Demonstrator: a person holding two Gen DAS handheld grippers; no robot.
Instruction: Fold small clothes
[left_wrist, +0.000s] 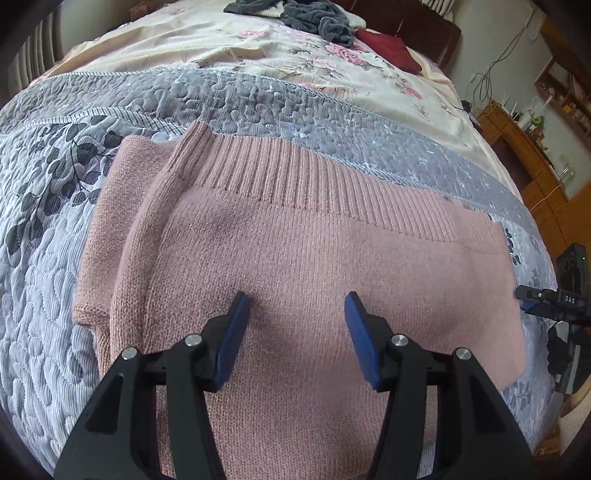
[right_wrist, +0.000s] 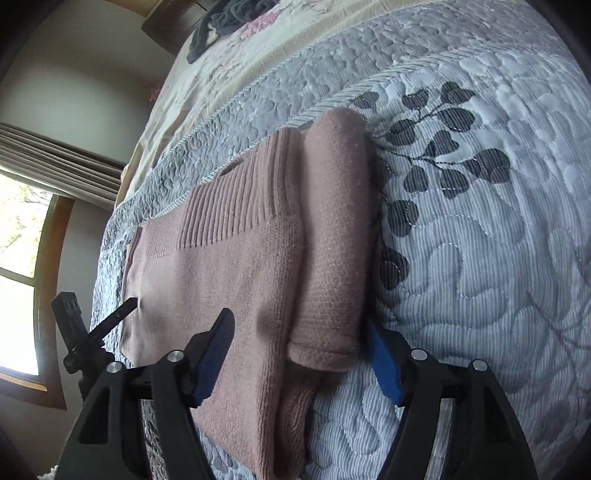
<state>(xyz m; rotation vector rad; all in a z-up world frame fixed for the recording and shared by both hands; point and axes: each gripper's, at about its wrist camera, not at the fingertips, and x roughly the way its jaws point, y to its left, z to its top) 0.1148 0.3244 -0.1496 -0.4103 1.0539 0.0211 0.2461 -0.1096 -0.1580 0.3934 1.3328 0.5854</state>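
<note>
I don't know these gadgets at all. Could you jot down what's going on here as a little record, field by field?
Place: a bed with a grey quilt printed with dark leaves
Garment: pink knitted sweater, lying flat, partly folded, ribbed band at the far edge
Sleeve: folded sleeve lying along one side of the sweater
Left tool: open, over the middle of the sweater, gripping nothing
Right tool: open, fingers on either side of the sleeve's cuff end
Farther off: dark grey clothes and a red cloth
</note>
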